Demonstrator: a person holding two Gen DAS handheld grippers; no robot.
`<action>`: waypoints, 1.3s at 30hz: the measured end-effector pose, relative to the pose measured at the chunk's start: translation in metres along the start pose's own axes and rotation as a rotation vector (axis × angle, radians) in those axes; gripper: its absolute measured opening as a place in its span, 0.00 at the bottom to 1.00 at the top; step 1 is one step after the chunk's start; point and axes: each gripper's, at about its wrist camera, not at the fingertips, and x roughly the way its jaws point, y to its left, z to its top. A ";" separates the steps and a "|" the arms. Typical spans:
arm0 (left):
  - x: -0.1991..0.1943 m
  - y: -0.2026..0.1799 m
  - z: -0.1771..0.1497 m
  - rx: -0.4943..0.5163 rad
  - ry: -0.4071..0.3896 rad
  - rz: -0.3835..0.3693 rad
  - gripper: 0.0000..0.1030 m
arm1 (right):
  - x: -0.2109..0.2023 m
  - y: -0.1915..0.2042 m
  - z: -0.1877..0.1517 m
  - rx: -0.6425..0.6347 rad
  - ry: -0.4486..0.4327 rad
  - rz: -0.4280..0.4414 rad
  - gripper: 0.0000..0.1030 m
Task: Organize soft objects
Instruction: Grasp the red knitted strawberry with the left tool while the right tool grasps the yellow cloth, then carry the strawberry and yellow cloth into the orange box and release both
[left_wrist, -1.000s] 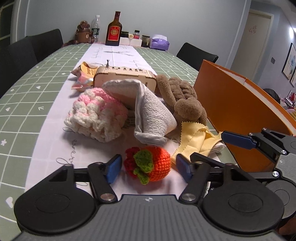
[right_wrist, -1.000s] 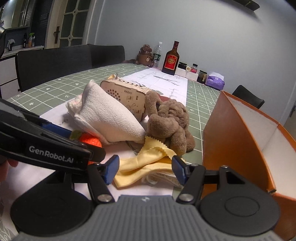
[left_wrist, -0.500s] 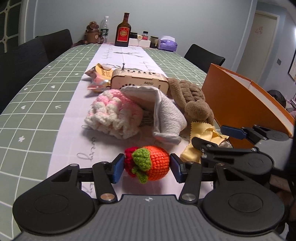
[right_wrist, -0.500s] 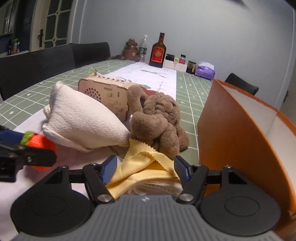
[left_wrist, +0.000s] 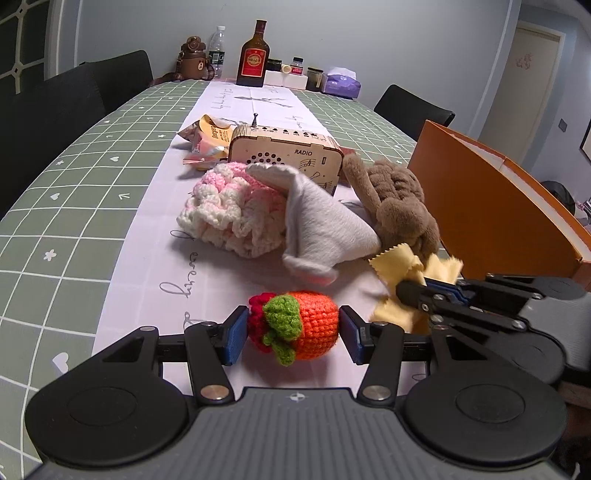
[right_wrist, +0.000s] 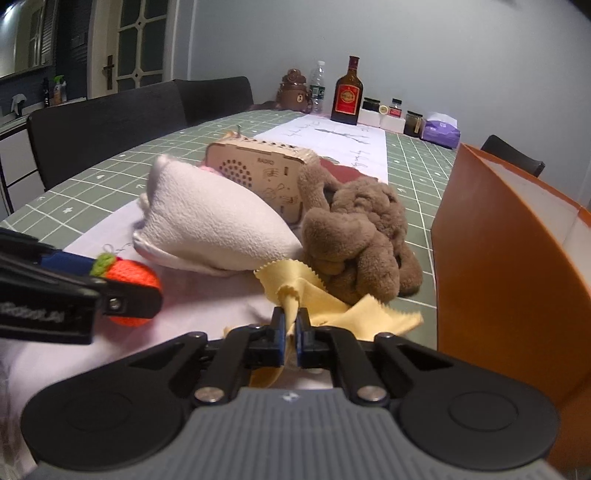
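1. My right gripper (right_wrist: 290, 329) is clenched on a fold of the yellow cloth (right_wrist: 325, 301), just left of the orange box (right_wrist: 517, 266).
2. My left gripper (left_wrist: 291, 330) grips the crocheted strawberry (left_wrist: 295, 328), farther left of it.
3. Next, I judge: lift both and carry them into the box.

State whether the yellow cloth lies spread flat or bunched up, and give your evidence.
Bunched up. The right gripper is shut on a raised fold of the yellow cloth, and its zigzag edges crumple upward.
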 end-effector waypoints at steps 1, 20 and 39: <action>-0.001 0.000 -0.001 -0.001 -0.001 0.001 0.58 | -0.005 0.001 0.000 -0.001 -0.009 0.004 0.02; -0.046 -0.022 0.001 0.043 -0.056 -0.017 0.58 | -0.088 -0.036 0.002 0.192 -0.061 0.097 0.02; -0.074 -0.089 0.052 0.173 -0.184 -0.136 0.57 | -0.159 -0.081 0.048 0.138 -0.191 0.094 0.02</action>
